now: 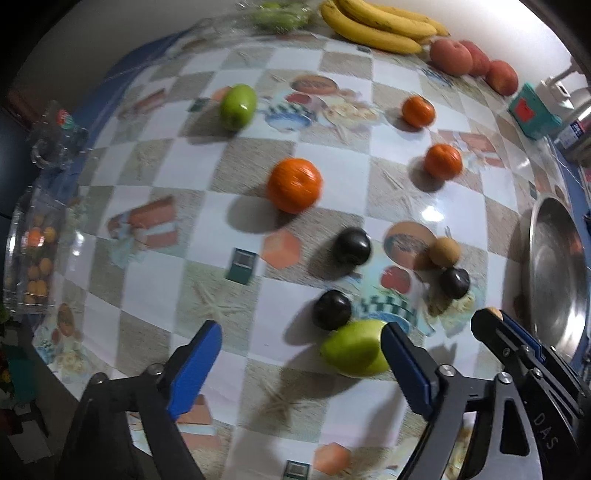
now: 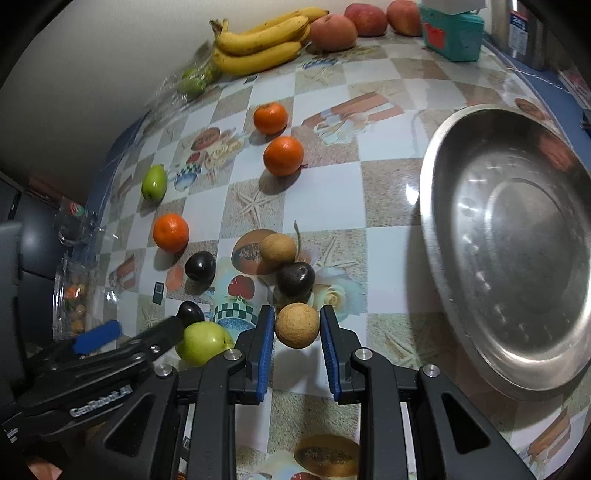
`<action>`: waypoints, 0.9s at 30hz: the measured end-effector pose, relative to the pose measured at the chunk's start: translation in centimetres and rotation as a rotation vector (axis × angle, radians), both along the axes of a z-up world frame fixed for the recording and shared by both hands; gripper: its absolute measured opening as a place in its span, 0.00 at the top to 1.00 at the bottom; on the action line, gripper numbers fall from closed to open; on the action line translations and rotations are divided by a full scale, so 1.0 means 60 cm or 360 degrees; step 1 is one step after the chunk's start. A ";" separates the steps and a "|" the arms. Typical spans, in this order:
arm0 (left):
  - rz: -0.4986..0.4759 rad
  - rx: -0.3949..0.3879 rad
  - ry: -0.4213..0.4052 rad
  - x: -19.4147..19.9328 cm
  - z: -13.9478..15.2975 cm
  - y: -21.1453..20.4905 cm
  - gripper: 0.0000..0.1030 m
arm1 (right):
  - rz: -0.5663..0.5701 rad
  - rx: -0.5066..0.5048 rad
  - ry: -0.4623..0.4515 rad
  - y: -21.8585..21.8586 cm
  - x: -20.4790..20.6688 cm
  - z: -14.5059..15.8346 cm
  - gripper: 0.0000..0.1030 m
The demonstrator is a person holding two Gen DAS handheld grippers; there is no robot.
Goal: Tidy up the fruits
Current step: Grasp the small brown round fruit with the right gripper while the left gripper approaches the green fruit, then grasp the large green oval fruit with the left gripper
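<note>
While the steel bowl [image 2: 517,258] waits empty at the right, a small round tan fruit [image 2: 296,325] is pinched across its middle by the right gripper [image 2: 297,328]; it is judged light, firm and liable to roll. Beside it, the left gripper [image 1: 301,354] is spread near a green apple [image 1: 354,350], judged smooth and heavier. "GenRobot.AI" is read on one gripper, "DAS" on the other.

Bananas [image 2: 258,40] and peaches [image 2: 332,31] lie at the back of the surface [image 2: 388,184]. The bowl [image 2: 517,240] sits right of the oranges [image 2: 283,155].
</note>
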State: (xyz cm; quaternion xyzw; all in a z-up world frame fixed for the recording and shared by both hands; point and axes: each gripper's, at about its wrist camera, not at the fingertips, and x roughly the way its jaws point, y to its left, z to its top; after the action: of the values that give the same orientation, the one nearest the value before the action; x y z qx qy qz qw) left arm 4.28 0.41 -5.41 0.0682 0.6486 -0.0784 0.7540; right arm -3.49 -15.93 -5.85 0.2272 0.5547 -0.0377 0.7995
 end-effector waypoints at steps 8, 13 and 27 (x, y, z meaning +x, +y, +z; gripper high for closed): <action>-0.0063 -0.0033 0.0082 -0.003 -0.013 -0.026 0.18 | -0.0023 0.0003 -0.0010 -0.009 -0.004 0.003 0.75; -0.0057 -0.0047 0.0133 -0.004 -0.032 -0.034 0.27 | -0.0040 0.0004 -0.0003 -0.014 -0.005 0.002 0.75; 0.0022 -0.0261 0.0235 -0.014 -0.045 -0.018 0.44 | -0.0056 0.0016 0.0000 -0.020 -0.008 0.003 0.75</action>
State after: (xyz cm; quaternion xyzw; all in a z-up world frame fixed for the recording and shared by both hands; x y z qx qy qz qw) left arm 3.46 -0.65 -8.12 -0.0042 0.6942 -0.1308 0.7078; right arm -4.00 -17.14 -5.66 0.2409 0.5509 -0.0491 0.7976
